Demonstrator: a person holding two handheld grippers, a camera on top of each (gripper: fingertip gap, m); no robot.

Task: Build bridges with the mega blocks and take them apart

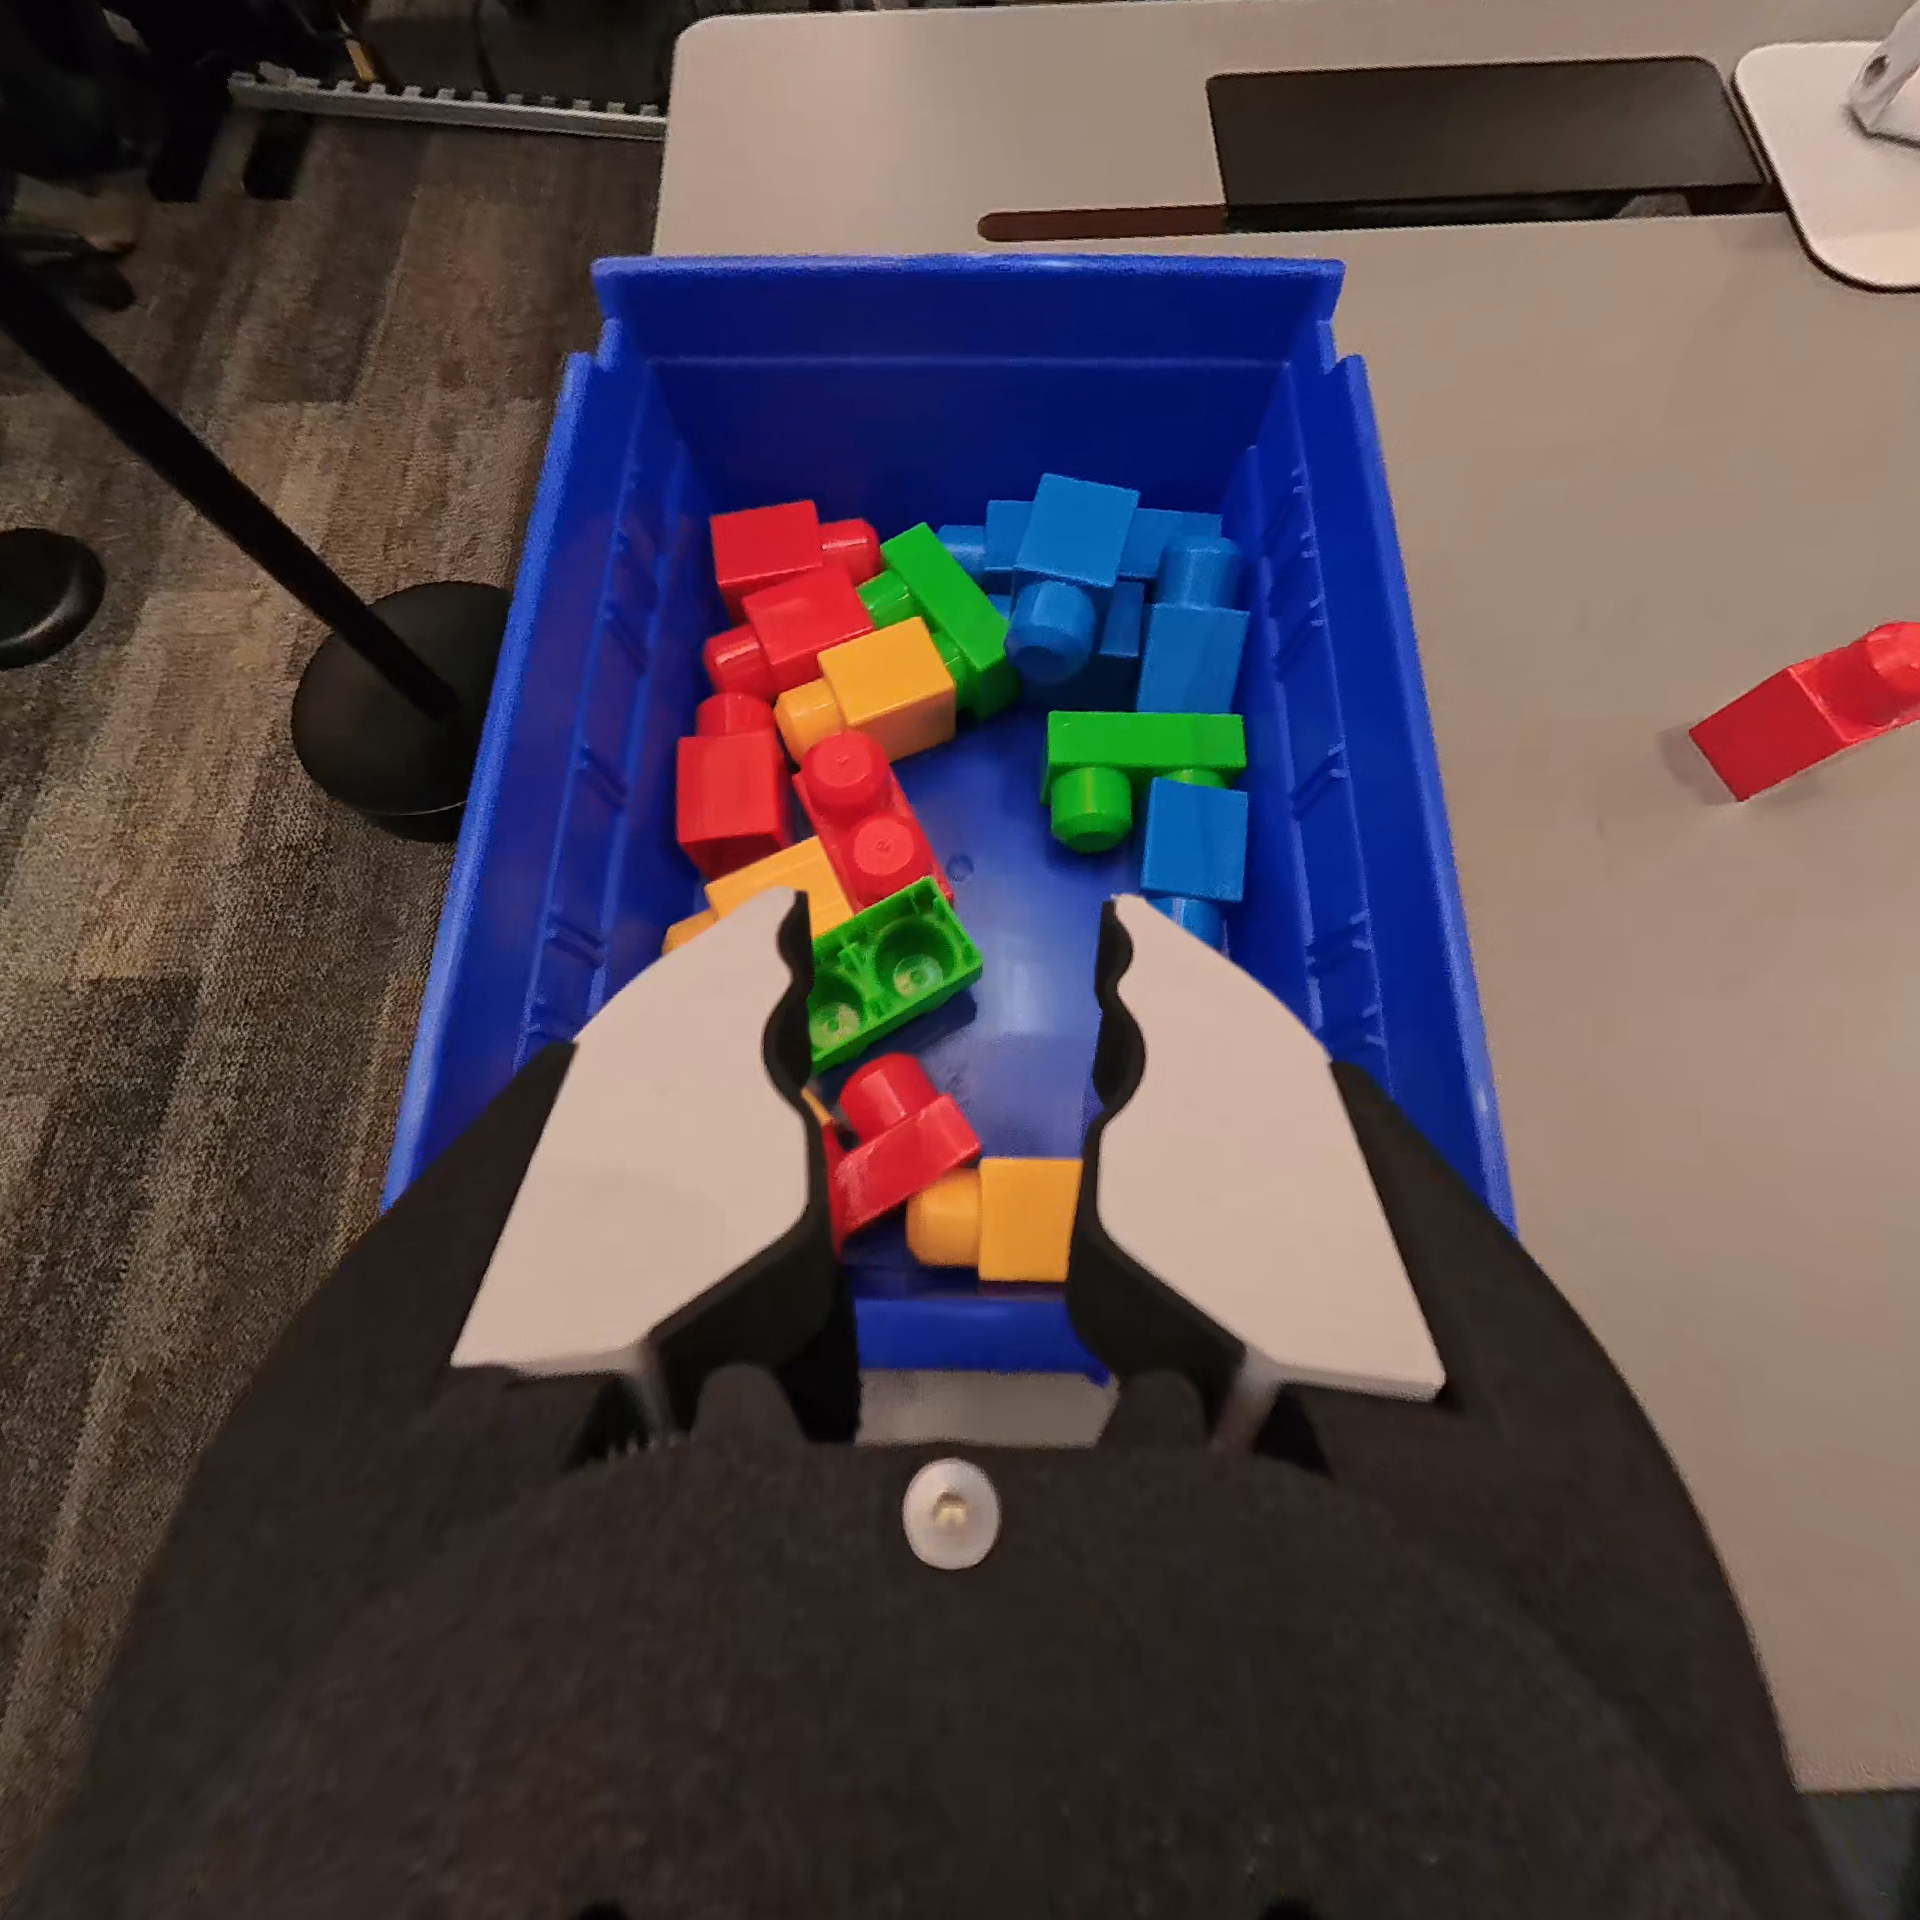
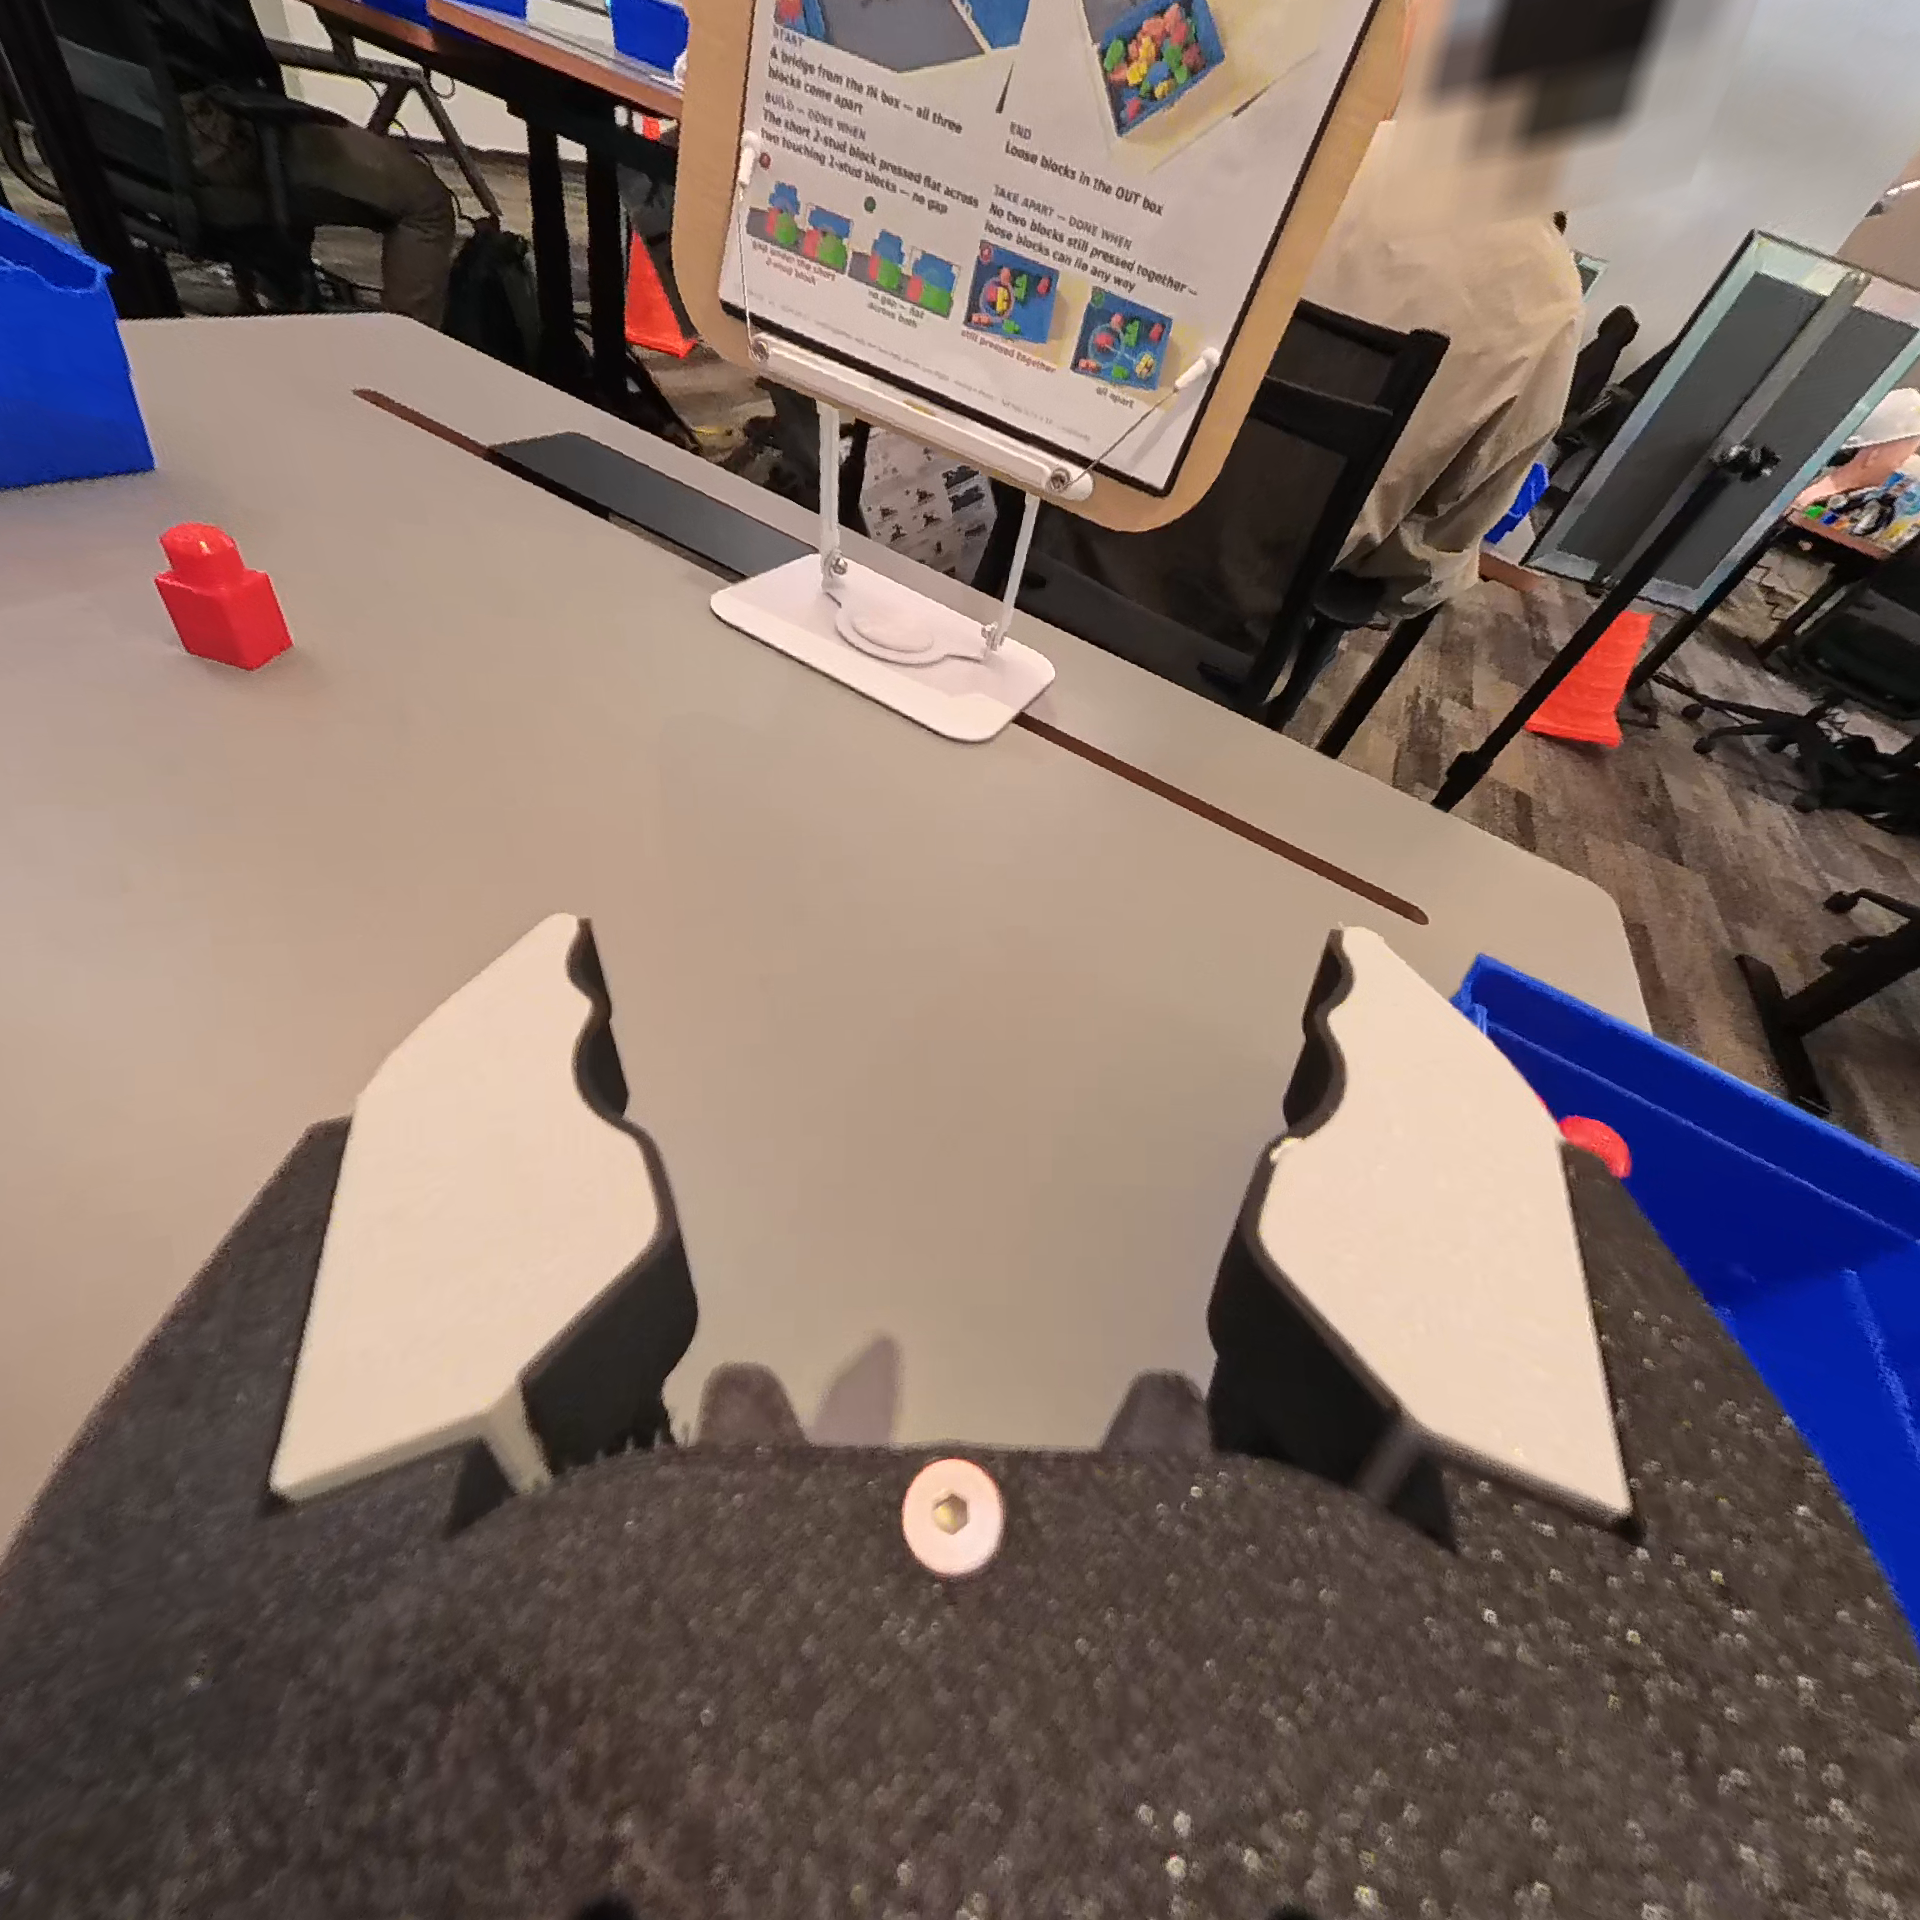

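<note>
A blue bin (image 1: 1361, 790) on the grey table holds several loose red, green, yellow and blue mega blocks. My left gripper (image 1: 951, 909) is open and empty, hovering above the near half of the bin; an upturned green block (image 1: 894, 971) lies just right of its left finger. A single red block (image 1: 1808, 717) stands on the table right of the bin; it also shows in the right wrist view (image 2: 220, 601). My right gripper (image 2: 961, 930) is wide open and empty above bare table.
A second blue bin (image 2: 1756, 1174) sits at my right gripper's right side, with a red block (image 2: 1595, 1143) showing at its rim. An instruction board on a white stand (image 2: 883, 644) stands at the table's far edge. A seated person is behind it. A black pole base (image 1: 395, 707) stands on the floor left. The gap from one gripper's tips to the other's is roughly 70 centimeters.
</note>
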